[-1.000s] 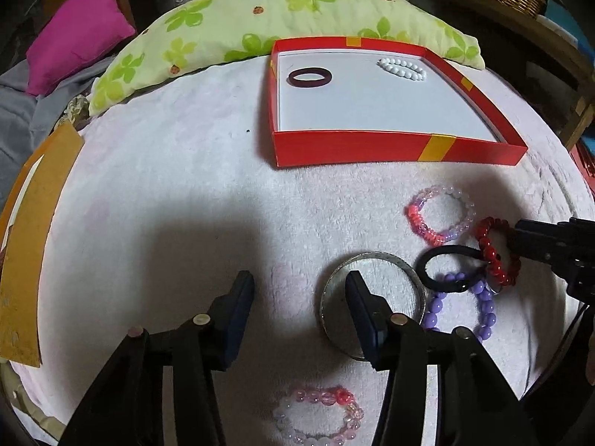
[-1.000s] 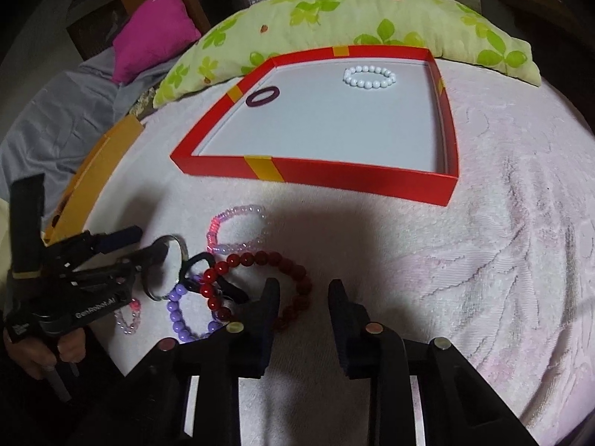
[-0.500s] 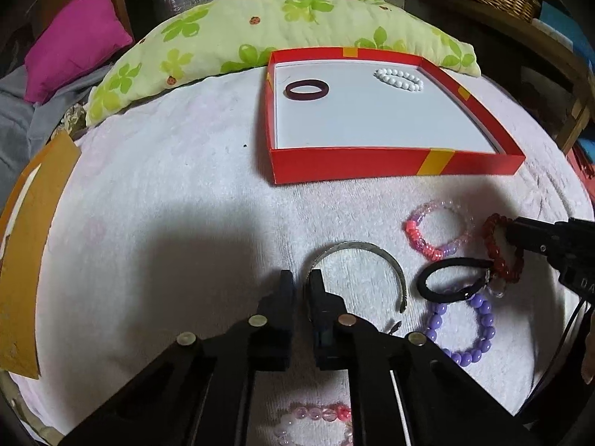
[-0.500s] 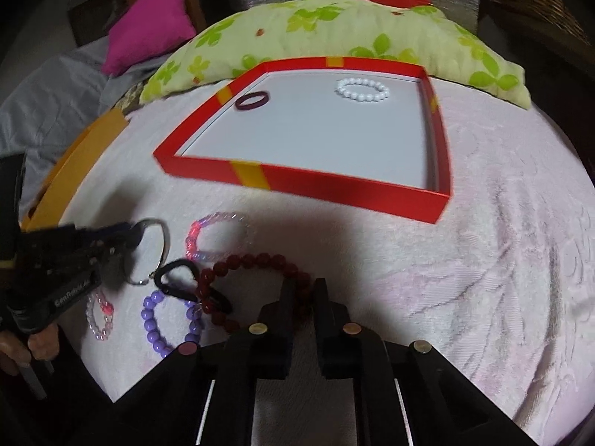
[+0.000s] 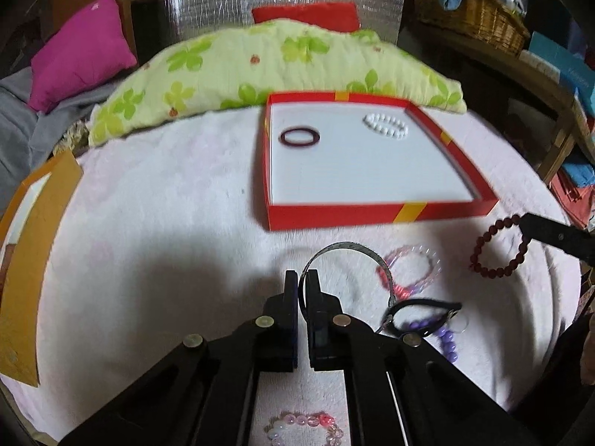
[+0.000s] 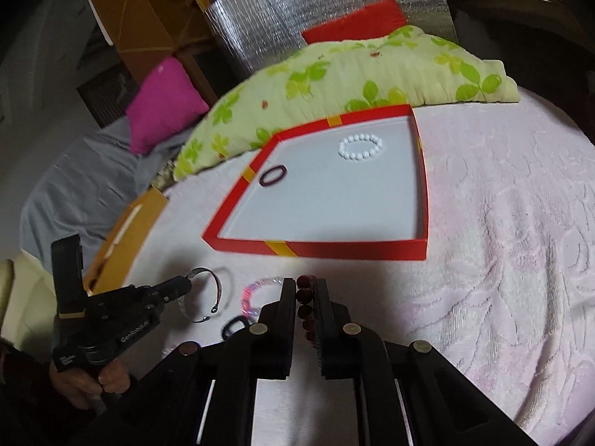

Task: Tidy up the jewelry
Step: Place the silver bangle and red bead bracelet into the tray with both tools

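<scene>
Left gripper (image 5: 302, 282), jaws just closed, pinches one end of the silver bangle (image 5: 357, 256), whose open arc curves rightward clear of the white blanket (image 5: 167, 204). Right gripper (image 6: 305, 290), jaws likewise just closed, clamps the dark red bead bracelet (image 5: 500, 247), which hangs as a loop above the blanket. Red tray (image 5: 334, 215) lies beyond both, holding a dark ring (image 5: 299, 136) at far left and a white bead bracelet (image 5: 386, 125) at far right. A pink bracelet (image 5: 411, 271), black loop (image 5: 422, 314) and purple beads (image 5: 446, 340) lie near the tray's front.
</scene>
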`<action>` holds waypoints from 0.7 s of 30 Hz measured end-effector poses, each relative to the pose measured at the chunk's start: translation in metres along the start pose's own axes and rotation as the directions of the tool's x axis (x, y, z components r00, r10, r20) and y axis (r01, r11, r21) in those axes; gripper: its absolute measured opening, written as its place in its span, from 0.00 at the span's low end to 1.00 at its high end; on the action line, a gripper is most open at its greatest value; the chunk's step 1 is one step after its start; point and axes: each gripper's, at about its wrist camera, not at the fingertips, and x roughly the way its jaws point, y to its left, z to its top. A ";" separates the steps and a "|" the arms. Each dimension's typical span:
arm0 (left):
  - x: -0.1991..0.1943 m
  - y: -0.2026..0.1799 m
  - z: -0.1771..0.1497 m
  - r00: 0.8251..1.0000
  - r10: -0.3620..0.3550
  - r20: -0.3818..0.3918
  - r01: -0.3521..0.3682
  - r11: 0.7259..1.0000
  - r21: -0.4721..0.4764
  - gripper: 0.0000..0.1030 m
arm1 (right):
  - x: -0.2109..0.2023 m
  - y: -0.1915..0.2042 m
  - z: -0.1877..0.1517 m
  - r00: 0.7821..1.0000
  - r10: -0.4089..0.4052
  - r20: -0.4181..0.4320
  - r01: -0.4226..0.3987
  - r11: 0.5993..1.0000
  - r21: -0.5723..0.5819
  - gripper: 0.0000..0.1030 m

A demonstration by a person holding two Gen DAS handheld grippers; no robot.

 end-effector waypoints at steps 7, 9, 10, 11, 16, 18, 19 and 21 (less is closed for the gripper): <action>-0.014 0.004 0.016 0.998 -0.025 0.064 0.026 1.000 -0.014 0.04 | -0.011 -0.005 0.006 0.997 0.079 0.025 -0.081 0.996 0.048 0.10; -0.012 0.004 0.024 0.998 -0.019 0.060 0.020 1.000 -0.015 0.04 | -0.013 -0.005 0.011 0.995 0.090 0.036 -0.092 0.994 0.056 0.10; -0.012 0.004 0.027 0.998 -0.015 0.063 0.015 1.000 -0.012 0.04 | -0.014 -0.006 0.015 0.995 0.095 0.040 -0.097 0.993 0.061 0.10; -0.012 0.003 0.031 0.998 -0.014 0.066 0.015 1.000 -0.012 0.04 | -0.014 -0.006 0.018 0.994 0.099 0.042 -0.101 0.993 0.068 0.10; -0.005 -0.009 0.061 0.997 -0.011 0.082 0.011 1.000 0.007 0.04 | -0.010 -0.007 0.041 0.994 0.088 0.066 -0.093 0.993 0.075 0.10; 0.006 -0.010 0.072 0.997 -0.018 0.072 0.018 1.000 -0.006 0.04 | -0.004 -0.006 0.055 0.994 0.077 0.072 -0.082 0.994 0.070 0.10; 0.012 -0.010 0.076 0.998 -0.015 0.065 0.016 1.000 -0.016 0.04 | 0.001 -0.006 0.062 0.995 0.068 0.075 -0.073 0.995 0.063 0.10; 0.023 -0.008 0.080 0.999 0.000 0.048 0.002 0.999 -0.035 0.04 | 0.013 -0.007 0.076 0.996 0.047 0.077 -0.052 0.997 0.061 0.10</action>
